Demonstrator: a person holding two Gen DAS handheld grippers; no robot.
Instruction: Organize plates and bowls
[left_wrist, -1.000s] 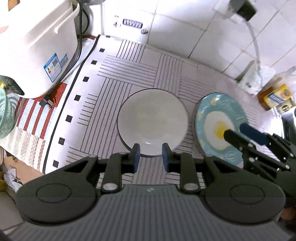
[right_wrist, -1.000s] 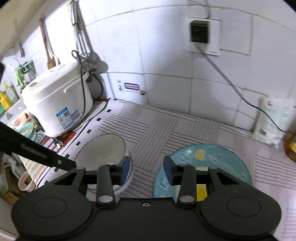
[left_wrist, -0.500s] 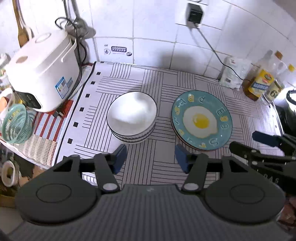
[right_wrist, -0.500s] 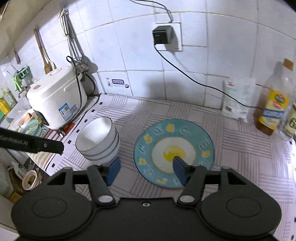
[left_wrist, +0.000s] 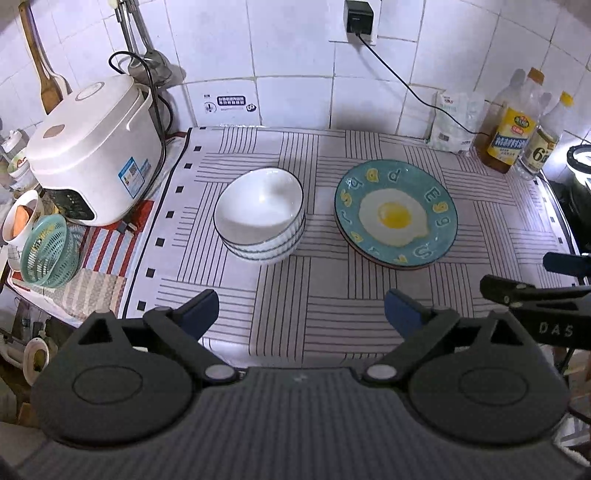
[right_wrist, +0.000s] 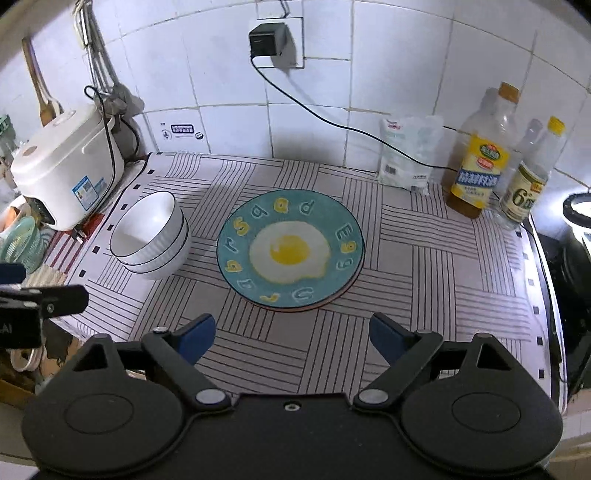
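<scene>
Both grippers, left gripper (left_wrist: 301, 308) and right gripper (right_wrist: 291, 334), jaws just spread wide with nothing between, poised above striped mat (left_wrist: 332, 317); stack of white bowls (left_wrist: 260, 218) just beside egg-print plates (left_wrist: 395, 214), rice cooker (left_wrist: 92, 151) further left

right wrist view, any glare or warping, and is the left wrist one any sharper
Right wrist view: fisheye bends the wall tiles into curves, corners go dark, and a blown-out white glare sits at the far right edge. Left wrist view: same curving, same glare at its right edge, equally sharp; the stacked bowls and egg plate read crisply, with a soft highlight inside the top bowl.
</scene>
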